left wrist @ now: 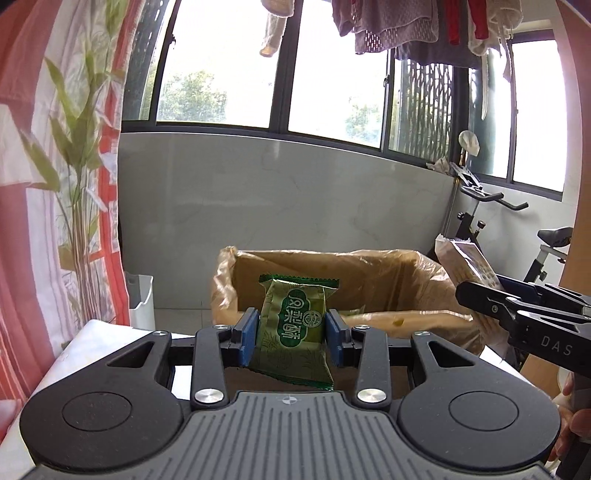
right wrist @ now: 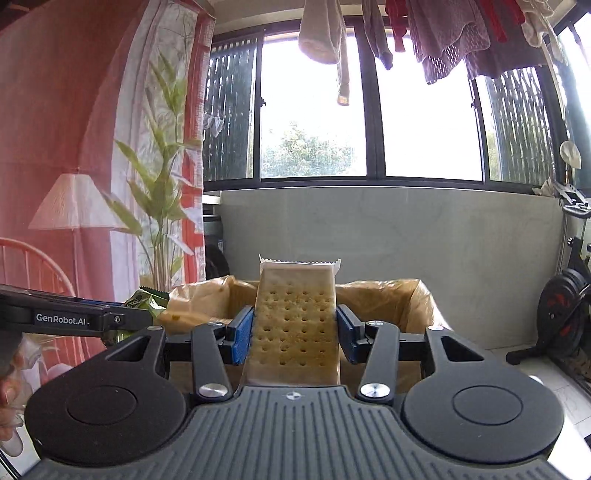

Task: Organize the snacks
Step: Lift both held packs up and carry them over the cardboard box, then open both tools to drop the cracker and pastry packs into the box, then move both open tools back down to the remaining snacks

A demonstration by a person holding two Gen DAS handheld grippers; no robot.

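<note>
My left gripper (left wrist: 291,338) is shut on a green snack packet (left wrist: 293,328) with white characters, held upright in front of a cardboard box (left wrist: 373,273) lined with a brownish plastic bag. My right gripper (right wrist: 294,334) is shut on a clear-wrapped cracker pack (right wrist: 295,325), also upright before the same box (right wrist: 384,295). In the left wrist view the right gripper (left wrist: 480,295) shows at the right with the cracker pack (left wrist: 465,262). In the right wrist view the left gripper (right wrist: 122,319) shows at the left with the green packet (right wrist: 146,301).
A white table edge (left wrist: 85,343) lies under the left gripper. A white bin (left wrist: 142,301) stands on the floor at the left. An exercise bike (left wrist: 517,236) stands at the right. A printed curtain (left wrist: 55,184) hangs at the left. Laundry (left wrist: 406,26) hangs above the window.
</note>
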